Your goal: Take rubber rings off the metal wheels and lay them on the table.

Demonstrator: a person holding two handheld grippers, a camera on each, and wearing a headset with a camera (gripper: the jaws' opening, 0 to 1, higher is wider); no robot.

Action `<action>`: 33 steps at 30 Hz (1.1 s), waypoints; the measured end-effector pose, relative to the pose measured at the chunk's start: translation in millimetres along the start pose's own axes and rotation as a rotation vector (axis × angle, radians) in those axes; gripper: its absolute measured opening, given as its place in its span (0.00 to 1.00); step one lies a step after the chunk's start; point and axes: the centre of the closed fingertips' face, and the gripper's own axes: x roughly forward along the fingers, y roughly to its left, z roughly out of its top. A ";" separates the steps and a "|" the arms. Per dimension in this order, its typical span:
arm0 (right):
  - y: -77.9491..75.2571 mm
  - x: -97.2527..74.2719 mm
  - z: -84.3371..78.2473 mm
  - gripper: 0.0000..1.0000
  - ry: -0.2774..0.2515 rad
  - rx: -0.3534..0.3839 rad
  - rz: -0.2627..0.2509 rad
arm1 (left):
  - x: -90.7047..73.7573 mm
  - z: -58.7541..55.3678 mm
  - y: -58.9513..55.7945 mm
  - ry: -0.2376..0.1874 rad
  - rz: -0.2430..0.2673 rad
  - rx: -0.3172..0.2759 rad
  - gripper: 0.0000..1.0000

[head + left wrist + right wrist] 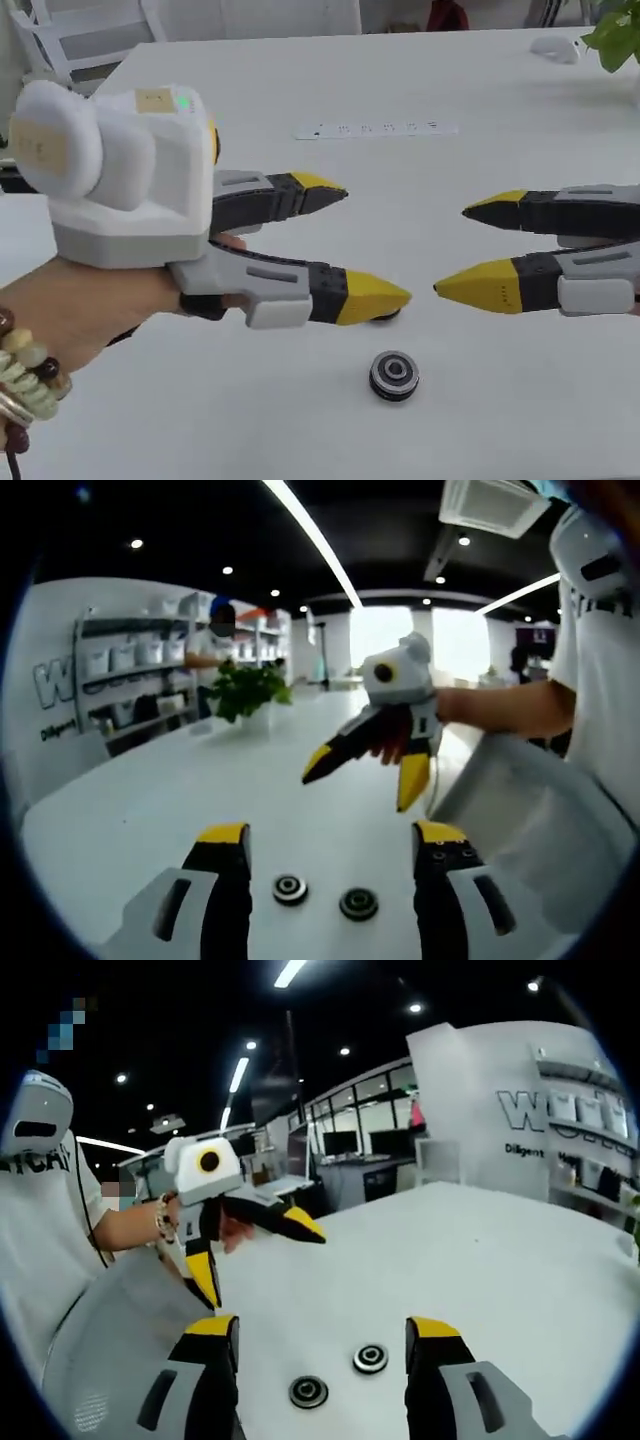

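Nearest in the head view, beaded bracelets (22,385) circle the wrist of the left hand (75,310), and a metal wheel (394,375) lies flat on the white counter (250,425), with a dark rubber ring (373,377) around its rim. Just beyond it, a second wheel (386,318) is partly hidden under the lower yellow tip of the left gripper (378,243). That gripper's jaws point right, spread apart and holding nothing. The right gripper (450,250) faces it tip to tip across a small gap. Its jaws are also parted and empty, and both grippers hang above the counter. In each gripper view the two wheels sit side by side, slightly apart, between that view's own jaws, with the other gripper beyond them. Farther back a white power strip (377,129) lies on the counter. At the far right corner is a green plant (615,35), and at the far left a white chair (60,40).
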 end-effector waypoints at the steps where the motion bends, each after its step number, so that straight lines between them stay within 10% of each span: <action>1: -0.2 0.6 -0.1 0.64 -0.005 0.003 0.001 | 2.0 -0.5 0.9 -0.002 -0.002 0.000 0.66; 8: -0.3 10.1 -27.9 0.59 0.027 0.031 0.013 | 14.7 -15.3 6.6 -0.048 0.028 -0.032 0.63; 15: 5.7 18.8 -52.1 0.49 0.097 0.006 0.030 | 21.0 -50.4 -5.8 0.040 -0.004 -0.035 0.55; 33: 27.3 38.1 -120.0 0.37 0.297 -0.006 0.114 | 27.2 -82.3 -6.7 0.085 0.014 -0.056 0.44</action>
